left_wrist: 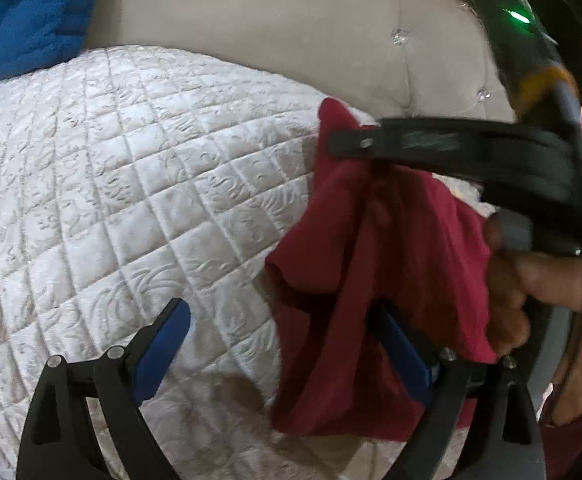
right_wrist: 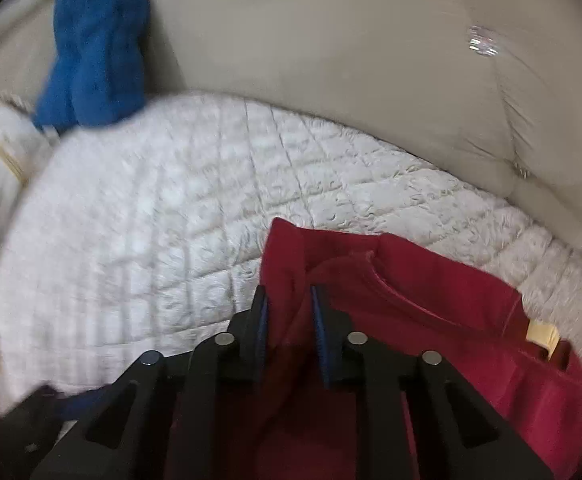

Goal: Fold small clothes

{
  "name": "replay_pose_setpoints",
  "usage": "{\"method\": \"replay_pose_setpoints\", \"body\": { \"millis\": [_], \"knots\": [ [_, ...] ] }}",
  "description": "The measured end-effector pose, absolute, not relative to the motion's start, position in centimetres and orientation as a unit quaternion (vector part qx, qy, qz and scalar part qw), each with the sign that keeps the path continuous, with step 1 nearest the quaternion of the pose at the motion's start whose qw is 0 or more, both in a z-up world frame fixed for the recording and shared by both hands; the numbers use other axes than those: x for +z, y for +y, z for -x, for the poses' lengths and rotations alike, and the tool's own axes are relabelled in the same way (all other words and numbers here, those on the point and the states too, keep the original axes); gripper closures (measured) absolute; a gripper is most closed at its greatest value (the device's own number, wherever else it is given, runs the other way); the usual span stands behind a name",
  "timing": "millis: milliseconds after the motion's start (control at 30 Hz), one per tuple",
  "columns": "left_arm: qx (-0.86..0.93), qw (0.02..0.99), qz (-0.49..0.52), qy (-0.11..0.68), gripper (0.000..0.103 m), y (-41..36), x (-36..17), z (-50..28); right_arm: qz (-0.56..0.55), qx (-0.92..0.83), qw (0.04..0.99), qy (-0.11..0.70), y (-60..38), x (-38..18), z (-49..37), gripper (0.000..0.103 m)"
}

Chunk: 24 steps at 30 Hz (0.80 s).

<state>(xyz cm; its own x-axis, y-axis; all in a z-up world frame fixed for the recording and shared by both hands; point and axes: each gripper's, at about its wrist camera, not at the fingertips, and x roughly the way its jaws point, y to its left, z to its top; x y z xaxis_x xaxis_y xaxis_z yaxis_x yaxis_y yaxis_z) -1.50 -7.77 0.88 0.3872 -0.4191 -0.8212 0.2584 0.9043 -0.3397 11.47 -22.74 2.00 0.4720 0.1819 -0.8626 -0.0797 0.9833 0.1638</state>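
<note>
Here, right gripper [right_wrist: 289,320] fingers pinch the red garment [right_wrist: 431,304] at 6 o'clock; left gripper [left_wrist: 287,344] fingers spread wide over the quilt [left_wrist: 131,184].

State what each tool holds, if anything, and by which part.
Right tool: shut on the red garment, at a bunched fold near its neckline. Left tool: open, gripping nothing.

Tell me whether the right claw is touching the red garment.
Touching. In the right wrist view the right claw has its blue-padded fingers nearly closed around a bunched fold of the red garment, cloth pressed between both pads.
</note>
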Motion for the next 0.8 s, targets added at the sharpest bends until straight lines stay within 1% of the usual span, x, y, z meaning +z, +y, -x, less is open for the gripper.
{"method": "replay_pose_setpoints", "body": {
  "millis": [167, 200, 233, 267, 300, 333, 367, 433, 500, 533, 567, 600, 667, 800],
  "knots": [
    [-0.243, 0.832, 0.078, 0.493, 0.008, -9.6, 1.3, 2.0, -0.146, 0.115, 0.859, 0.478, -26.4, 4.1, -9.3, 0.103],
    [-0.255, 0.832, 0.08, 0.486, 0.015, -9.9, 1.5, 2.1, -0.155, 0.12, 0.858, 0.475, -26.7, 4.4, -9.0, 0.103],
    [-0.27, 0.833, 0.078, 0.477, 0.029, -10.3, 1.9, 2.4, -0.161, 0.125, 0.858, 0.472, -27.1, 4.7, -8.7, 0.103],
    [-0.279, 0.834, 0.07, 0.472, 0.038, -10.7, 2.2, 2.6, -0.162, 0.126, 0.859, 0.47, -27.2, 5.0, -8.6, 0.103],
    [-0.289, 0.835, 0.055, 0.464, 0.054, -11.3, 2.6, 3.0, -0.162, 0.125, 0.859, 0.469, -27.4, 5.3, -8.3, 0.103],
    [-0.294, 0.839, 0.039, 0.455, 0.06, -11.5, 2.9, 3.2, -0.161, 0.126, 0.859, 0.47, -27.5, 5.5, -8.1, 0.103],
    [-0.298, 0.846, 0.024, 0.443, 0.062, -11.9, 3.2, 3.6, -0.16, 0.125, 0.859, 0.471, -27.5, 5.6, -7.9, 0.103],
    [-0.306, 0.851, 0.006, 0.427, 0.07, -12.4, 3.8, 4.1, -0.153, 0.12, 0.861, 0.47, -27.5, 6.1, -7.7, 0.102],
    [-0.31, 0.852, 0.006, 0.421, 0.074, -12.5, 4.2, 4.4, -0.16, 0.114, 0.862, 0.467, -27.8, 6.7, -7.3, 0.088],
    [-0.309, 0.854, 0.007, 0.42, 0.077, -12.8, 4.3, 4.5, -0.168, 0.109, 0.862, 0.466, -28.0, 7.0, -7.2, 0.075],
    [-0.306, 0.854, 0.009, 0.421, 0.078, -12.7, 4.3, 4.3, -0.178, 0.101, 0.861, 0.465, -28.2, 7.4, -7.0, 0.064],
    [-0.302, 0.854, 0.013, 0.424, 0.079, -12.6, 4.3, 4.1, -0.181, 0.098, 0.861, 0.464, -28.3, 7.5, -7.1, 0.061],
    [-0.301, 0.85, 0.027, 0.432, 0.079, -12.1, 4.2, 3.7, -0.181, 0.099, 0.861, 0.465, -28.5, 7.6, -7.3, 0.059],
    [-0.3, 0.852, 0.023, 0.429, 0.079, -11.7, 4.6, 5.0, -0.16, 0.097, 0.849, 0.495, -27.1, 6.8, -8.7, 0.057]
  ]
}}
